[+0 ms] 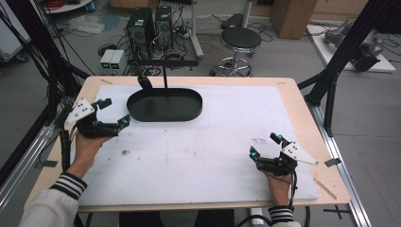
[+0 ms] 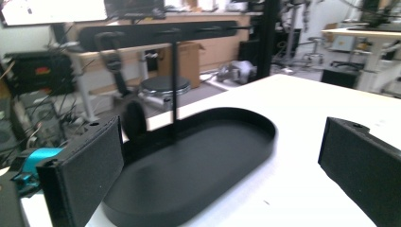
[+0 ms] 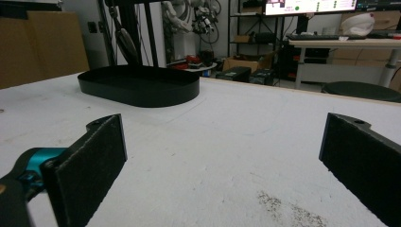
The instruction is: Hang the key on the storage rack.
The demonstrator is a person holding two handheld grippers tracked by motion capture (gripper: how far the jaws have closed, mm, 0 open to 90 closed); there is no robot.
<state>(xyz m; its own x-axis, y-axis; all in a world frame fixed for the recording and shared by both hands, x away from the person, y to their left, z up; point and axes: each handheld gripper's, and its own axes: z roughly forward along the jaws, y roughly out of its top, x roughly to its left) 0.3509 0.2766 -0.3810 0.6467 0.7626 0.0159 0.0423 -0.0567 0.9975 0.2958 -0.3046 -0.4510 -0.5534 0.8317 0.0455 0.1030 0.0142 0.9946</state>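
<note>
Left gripper: the black two-jaw left gripper (image 1: 112, 109) sits in the person's left hand (image 1: 87, 146) at the near-left part of the table, jaws spread wide with nothing between them.
Left gripper's outlook: in the left gripper view (image 2: 217, 165) the two padded jaws stand well apart, and the tray lies just ahead between them.
Right gripper: the black two-jaw right gripper (image 1: 265, 145) is held in the right hand (image 1: 280, 185) at the near-right, jaws likewise wide apart and empty, low over the sheet.
Stand: a black oval metal tray with an upright post and crossbar (image 1: 164, 105) stands just ahead and to the right of the left gripper, far ahead and to the left of the right one (image 3: 139, 85).
Hanging item: a small dark object (image 1: 143, 81) dangles from the crossbar's left end; what it is I cannot tell.
Surface: a white foam sheet over a light wooden table (image 1: 222, 142), with a dark smudge (image 3: 288, 210) just ahead of the right gripper.
Beyond the table: a round black stool (image 1: 240, 40).
</note>
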